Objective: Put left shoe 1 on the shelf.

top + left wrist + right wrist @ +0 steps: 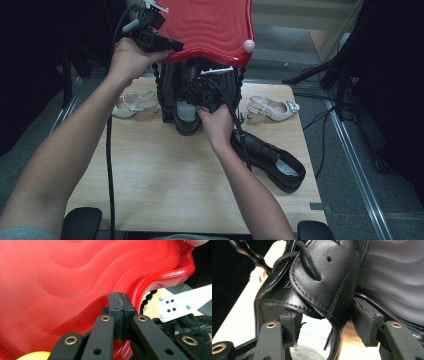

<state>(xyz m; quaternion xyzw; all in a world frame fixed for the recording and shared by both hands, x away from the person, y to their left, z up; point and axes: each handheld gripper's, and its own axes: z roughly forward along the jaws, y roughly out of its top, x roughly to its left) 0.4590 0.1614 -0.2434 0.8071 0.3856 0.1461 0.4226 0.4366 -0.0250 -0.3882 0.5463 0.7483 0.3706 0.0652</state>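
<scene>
Left claw (119, 315) clamped on red lid (62, 277) edge — right claw (329, 327) agape, straddling black shoe (324, 285) collar

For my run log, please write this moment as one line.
left gripper: shut, at red lid | right gripper: open, astride black shoe wall | second black shoe: on table

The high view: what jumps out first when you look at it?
The big wavy red lid, tipped up at the table's far edge by the shut left gripper. Beneath it, the right gripper stands open around a black shoe; its mate lies at the right, white sandals farther back.
</scene>
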